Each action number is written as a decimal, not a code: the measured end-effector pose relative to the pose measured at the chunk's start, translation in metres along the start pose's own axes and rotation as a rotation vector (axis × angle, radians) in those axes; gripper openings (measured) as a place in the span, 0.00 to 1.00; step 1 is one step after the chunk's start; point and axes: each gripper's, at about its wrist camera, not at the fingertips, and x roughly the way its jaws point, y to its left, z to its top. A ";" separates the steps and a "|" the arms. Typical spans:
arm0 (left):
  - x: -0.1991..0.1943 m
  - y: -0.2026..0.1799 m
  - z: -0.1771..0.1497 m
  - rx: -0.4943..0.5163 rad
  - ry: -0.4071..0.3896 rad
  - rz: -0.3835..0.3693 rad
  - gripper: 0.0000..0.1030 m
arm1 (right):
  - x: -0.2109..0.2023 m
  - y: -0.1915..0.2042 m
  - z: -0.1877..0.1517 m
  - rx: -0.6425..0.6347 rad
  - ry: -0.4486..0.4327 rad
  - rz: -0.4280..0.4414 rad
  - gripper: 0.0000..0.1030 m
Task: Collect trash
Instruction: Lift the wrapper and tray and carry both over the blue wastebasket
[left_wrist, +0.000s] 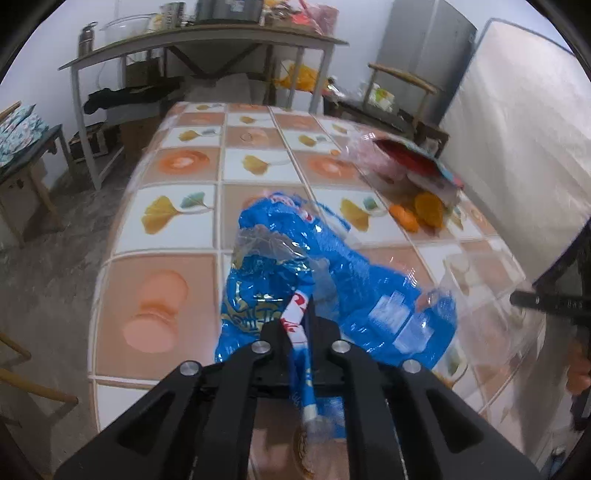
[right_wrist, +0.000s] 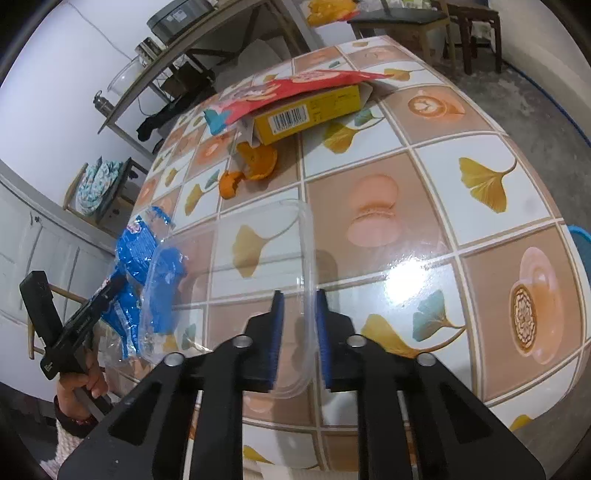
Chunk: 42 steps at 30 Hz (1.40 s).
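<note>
A crumpled blue plastic wrapper (left_wrist: 332, 258) lies on the tile-patterned table (left_wrist: 177, 206). My left gripper (left_wrist: 301, 317) is shut on its twisted near end. In the right wrist view the same wrapper (right_wrist: 133, 251) sits at the left with the left gripper (right_wrist: 110, 284) on it, held by a person's hand. My right gripper (right_wrist: 300, 310) is shut on the rim of a clear plastic container (right_wrist: 308, 258), beside the wrapper. That container (left_wrist: 491, 314) and the right gripper (left_wrist: 517, 297) show at the right of the left wrist view. Orange peels (right_wrist: 255, 158), a yellow box (right_wrist: 314, 114) and a red packet (right_wrist: 295, 83) lie farther back.
Behind the table stand a grey shelf table (left_wrist: 203, 48) loaded with items and a wooden chair (left_wrist: 402, 81). A tall white panel (left_wrist: 517, 129) leans at the right. A stool with patterned cloth (left_wrist: 22, 147) is at the left. A blue rim (right_wrist: 581, 240) shows past the table's edge.
</note>
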 end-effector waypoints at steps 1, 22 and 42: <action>0.002 -0.001 -0.002 0.012 0.010 0.002 0.17 | 0.000 0.000 -0.001 -0.001 0.002 -0.001 0.11; 0.005 -0.020 -0.014 0.116 0.049 0.092 0.01 | -0.006 -0.009 -0.012 0.008 -0.034 0.009 0.04; -0.047 -0.132 0.039 0.197 -0.084 -0.128 0.01 | -0.095 -0.095 -0.036 0.205 -0.263 0.113 0.04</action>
